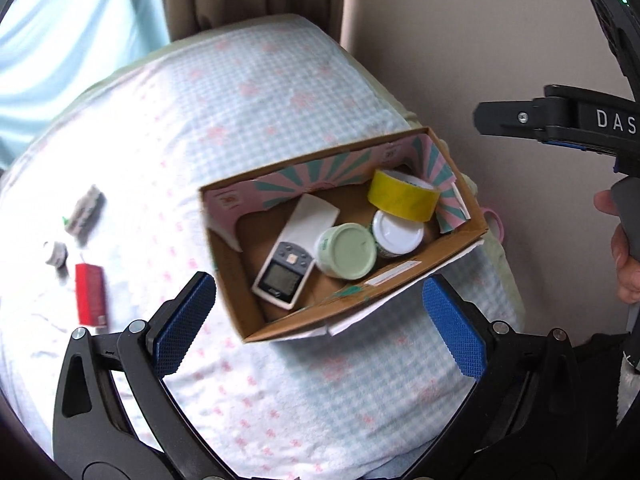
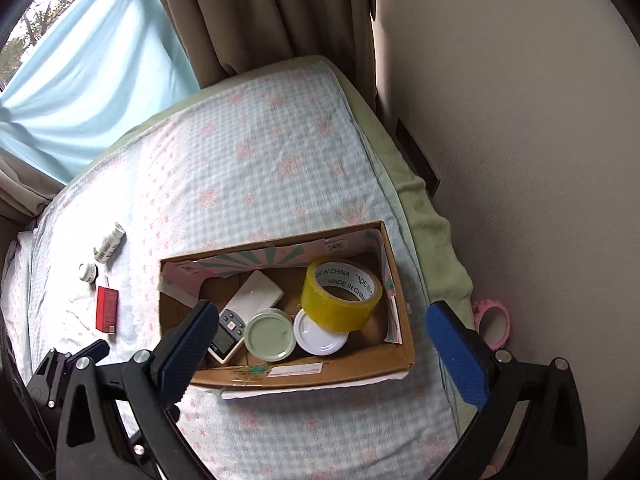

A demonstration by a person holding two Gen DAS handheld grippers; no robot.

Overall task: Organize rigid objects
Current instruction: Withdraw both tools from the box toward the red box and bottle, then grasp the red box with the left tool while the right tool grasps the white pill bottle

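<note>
A cardboard box (image 1: 404, 280) (image 2: 360, 372) sits on the bed. In it lie a yellow tape roll (image 1: 402, 196) (image 2: 340, 298), a green-lidded jar (image 1: 348, 252) (image 2: 270, 334), a white-lidded jar (image 1: 398, 234) (image 2: 318, 332) and a white digital scale (image 1: 294, 252) (image 2: 248, 304). Left of the box on the sheet lie a red box (image 1: 91, 294) (image 2: 107, 308), a small white jar (image 1: 55, 252) (image 2: 88, 272) and a white bottle (image 1: 85, 210) (image 2: 109, 243). My left gripper (image 1: 320, 328) is open and empty above the box's near side. My right gripper (image 2: 316, 356) is open and empty over the box.
The bed (image 2: 260, 168) has a checked blue sheet with pink flowers. A wall (image 2: 520, 120) runs along its right side, brown curtains (image 2: 260, 12) and a window at the back. A pink round mirror (image 2: 494, 326) lies between bed and wall.
</note>
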